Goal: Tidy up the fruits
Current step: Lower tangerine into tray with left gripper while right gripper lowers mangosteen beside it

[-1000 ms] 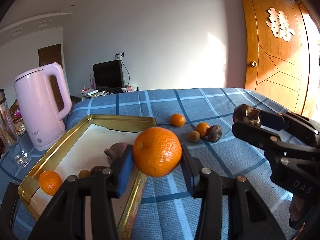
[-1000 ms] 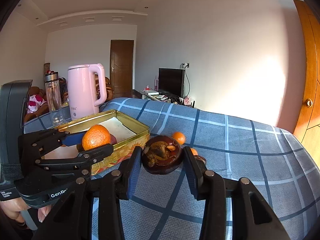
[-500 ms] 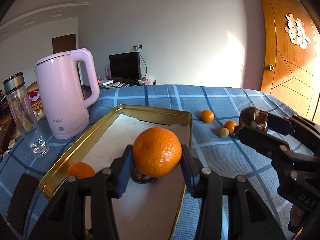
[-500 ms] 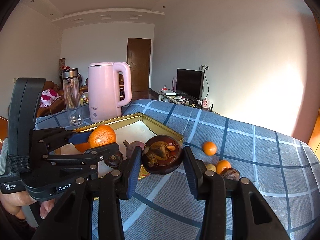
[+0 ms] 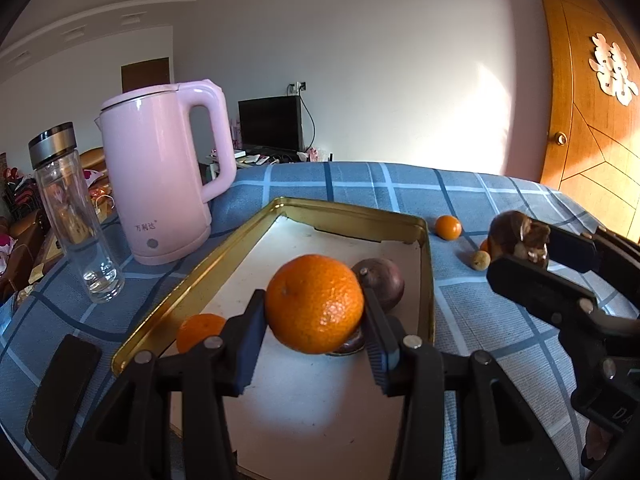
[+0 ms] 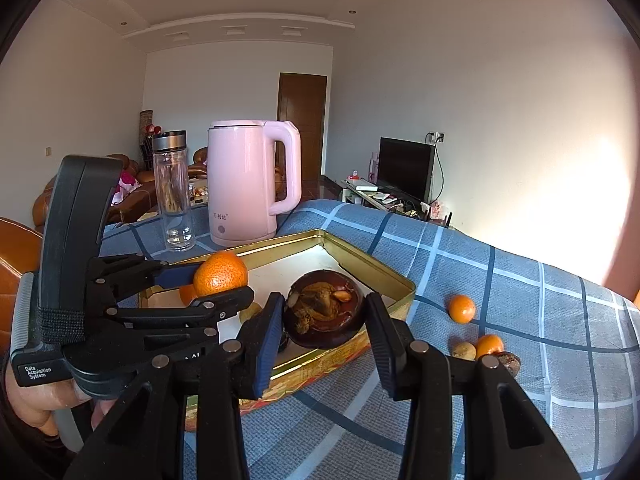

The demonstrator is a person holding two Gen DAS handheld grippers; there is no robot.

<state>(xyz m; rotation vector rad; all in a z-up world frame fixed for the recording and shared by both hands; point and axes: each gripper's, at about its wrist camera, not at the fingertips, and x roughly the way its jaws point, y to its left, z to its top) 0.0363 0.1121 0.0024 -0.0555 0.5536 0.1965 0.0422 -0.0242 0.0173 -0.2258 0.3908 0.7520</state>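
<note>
My left gripper (image 5: 314, 320) is shut on a large orange (image 5: 315, 303) and holds it above the gold tray (image 5: 224, 258); it also shows in the right wrist view (image 6: 221, 278). In the tray lie a small orange (image 5: 198, 330) and a dark purple fruit (image 5: 382, 280). My right gripper (image 6: 322, 324) is shut on a dark brown mangosteen (image 6: 324, 314) over the tray's right rim (image 6: 384, 276); the mangosteen also shows in the left wrist view (image 5: 518, 236). Loose on the cloth are small oranges (image 6: 461, 309) (image 6: 489, 345), a tan fruit (image 6: 464, 350) and a brown fruit (image 6: 509, 362).
A pink kettle (image 5: 160, 184) and a glass bottle (image 5: 74, 216) stand left of the tray on the blue checked cloth (image 5: 472, 320). A dark phone (image 5: 60, 392) lies at the near left. A wooden door (image 5: 592, 128) is at the right.
Both grippers have moved left towards the tray with their fruits. The orange now hangs further over the tray's inside and the mangosteen has reached the tray's right rim.
</note>
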